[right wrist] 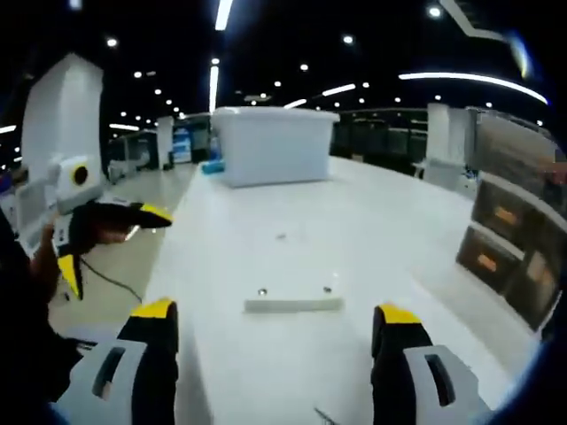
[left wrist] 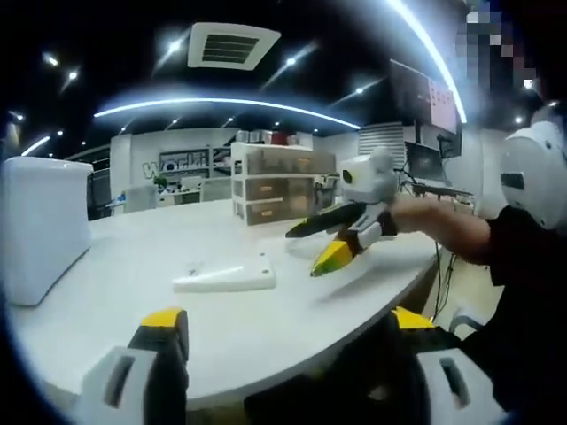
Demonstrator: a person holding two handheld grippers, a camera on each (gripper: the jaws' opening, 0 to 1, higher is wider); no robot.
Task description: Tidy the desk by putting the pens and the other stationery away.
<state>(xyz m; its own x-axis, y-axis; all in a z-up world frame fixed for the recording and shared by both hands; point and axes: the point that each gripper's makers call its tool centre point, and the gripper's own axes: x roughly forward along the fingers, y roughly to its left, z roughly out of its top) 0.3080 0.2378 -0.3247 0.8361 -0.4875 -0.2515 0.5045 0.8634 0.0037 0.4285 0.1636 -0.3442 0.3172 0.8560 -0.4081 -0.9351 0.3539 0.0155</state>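
Left gripper (left wrist: 285,329): nearest in the left gripper view, its two yellow-tipped jaws spread wide with nothing between them, held at the worktop's near edge.
Right gripper (right wrist: 276,323): nearest in the right gripper view, jaws likewise wide apart and holding nothing, poised over the worktop.
Worktop (left wrist: 133,292): white, with a rounded edge; mostly bare around the tray.
Tray (left wrist: 225,278): a flat white slab lying on the worktop just beyond the jaws; in the right gripper view (right wrist: 293,303) it sits between the jaw tips, with two small dark dots on the worktop just behind it. Whether it carries any stationery is too small to tell.
Pens: none can be made out on the worktop.
Other gripper seen across: in the left gripper view the right gripper (left wrist: 332,243) reaches in from the right on a person's arm, above the worktop near the tray; in the right gripper view the left gripper (right wrist: 120,226) shows at the left, off the worktop's edge.
Bin (right wrist: 270,142): large white box at the worktop's far end.
Drawers (left wrist: 273,184): a translucent drawer unit standing farther back on the worktop.
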